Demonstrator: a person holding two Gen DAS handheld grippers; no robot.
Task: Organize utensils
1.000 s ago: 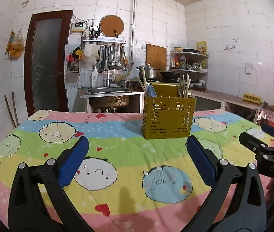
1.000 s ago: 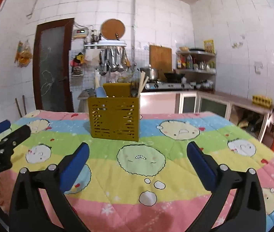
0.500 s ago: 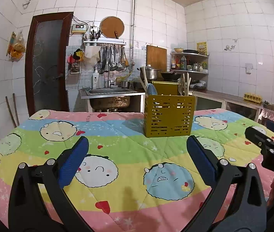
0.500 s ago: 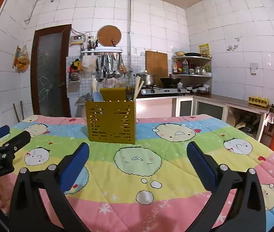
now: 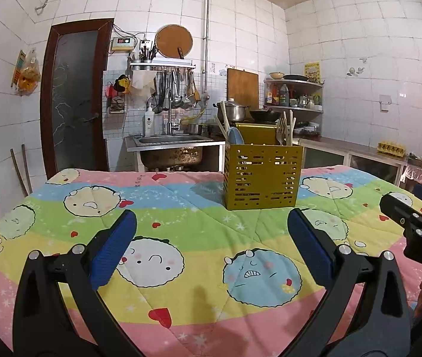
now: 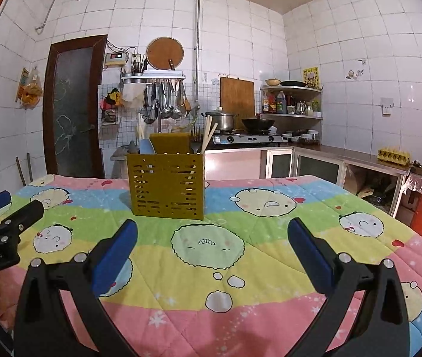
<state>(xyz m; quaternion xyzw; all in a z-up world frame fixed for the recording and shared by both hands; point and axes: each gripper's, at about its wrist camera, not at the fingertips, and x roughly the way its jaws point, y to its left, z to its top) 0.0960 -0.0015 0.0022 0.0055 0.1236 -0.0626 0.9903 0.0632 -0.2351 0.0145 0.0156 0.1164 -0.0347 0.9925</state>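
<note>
Only the left view shows the sink [image 5: 170, 139]; both grippers [image 5: 211, 223] [image 6: 211, 226] gape wide, empty

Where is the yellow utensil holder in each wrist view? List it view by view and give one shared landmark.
Left wrist: yellow utensil holder right of centre, beyond the open fingers.
Right wrist: holder left of centre.
Shared landmark: round wooden board high on the wall.

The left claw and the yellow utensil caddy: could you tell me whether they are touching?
Apart. The left wrist view shows the open left claw short of the yellow utensil caddy, with bare quilt between them.
</note>
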